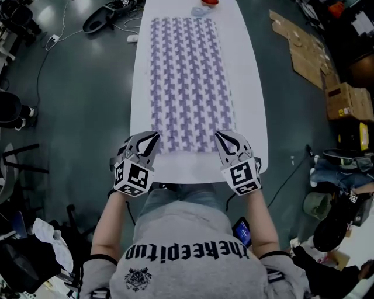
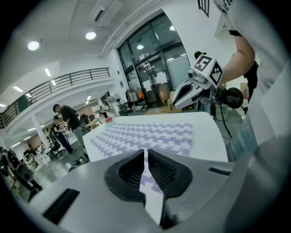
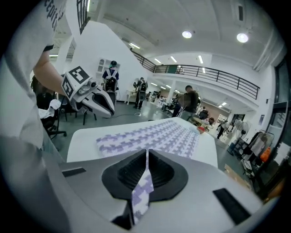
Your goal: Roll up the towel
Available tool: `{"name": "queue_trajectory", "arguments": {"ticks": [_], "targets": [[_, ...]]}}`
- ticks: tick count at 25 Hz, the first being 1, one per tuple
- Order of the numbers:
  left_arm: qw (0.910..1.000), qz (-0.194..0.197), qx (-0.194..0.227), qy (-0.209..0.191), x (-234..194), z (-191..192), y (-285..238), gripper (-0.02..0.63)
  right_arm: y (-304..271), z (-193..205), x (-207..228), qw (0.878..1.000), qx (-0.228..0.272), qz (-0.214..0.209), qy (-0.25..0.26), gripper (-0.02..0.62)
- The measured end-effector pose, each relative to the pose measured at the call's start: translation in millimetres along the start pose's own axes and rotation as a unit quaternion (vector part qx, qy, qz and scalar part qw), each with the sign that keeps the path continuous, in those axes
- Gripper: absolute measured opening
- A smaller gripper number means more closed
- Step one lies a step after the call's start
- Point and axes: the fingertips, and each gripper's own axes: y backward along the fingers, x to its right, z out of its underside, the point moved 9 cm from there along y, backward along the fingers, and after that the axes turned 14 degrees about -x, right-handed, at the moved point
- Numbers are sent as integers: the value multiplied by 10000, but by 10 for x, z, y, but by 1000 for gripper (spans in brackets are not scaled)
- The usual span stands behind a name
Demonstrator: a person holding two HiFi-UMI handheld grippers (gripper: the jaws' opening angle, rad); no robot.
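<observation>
A white towel with a purple houndstooth pattern (image 1: 190,82) lies flat lengthwise on the white oval table (image 1: 251,105). My left gripper (image 1: 155,135) is over the towel's near left corner with its jaws shut. My right gripper (image 1: 218,134) is over the near right corner, also shut. Both point forward and slightly down. In the left gripper view the towel (image 2: 150,134) stretches ahead of the closed jaws (image 2: 145,152), and the right gripper (image 2: 182,98) shows beyond it. The right gripper view shows the towel (image 3: 154,134) past its closed jaws (image 3: 147,152). No fold or lift shows in the towel.
A small red object (image 1: 210,2) and a bluish item (image 1: 201,10) sit at the table's far end. Cardboard boxes (image 1: 347,99) stand on the floor to the right, and cables (image 1: 52,41) lie to the left. People (image 2: 68,120) stand in the background.
</observation>
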Motion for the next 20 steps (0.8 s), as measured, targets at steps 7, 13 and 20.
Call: {"name": "queue_trajectory", "arguments": {"ticks": [7, 13, 20], "targets": [[9922, 885, -648, -593, 256, 268, -342, 62, -287, 400, -116, 9943, -896, -389, 426, 45], [9780, 1546, -1152, -801, 387, 456, -589, 156, -435, 755, -113, 9810, -1594, -739, 822, 87], [9667, 1754, -1636, -896, 474, 606, -734, 170, -599, 1111, -84, 9607, -2276, -1019, 1222, 114]]}}
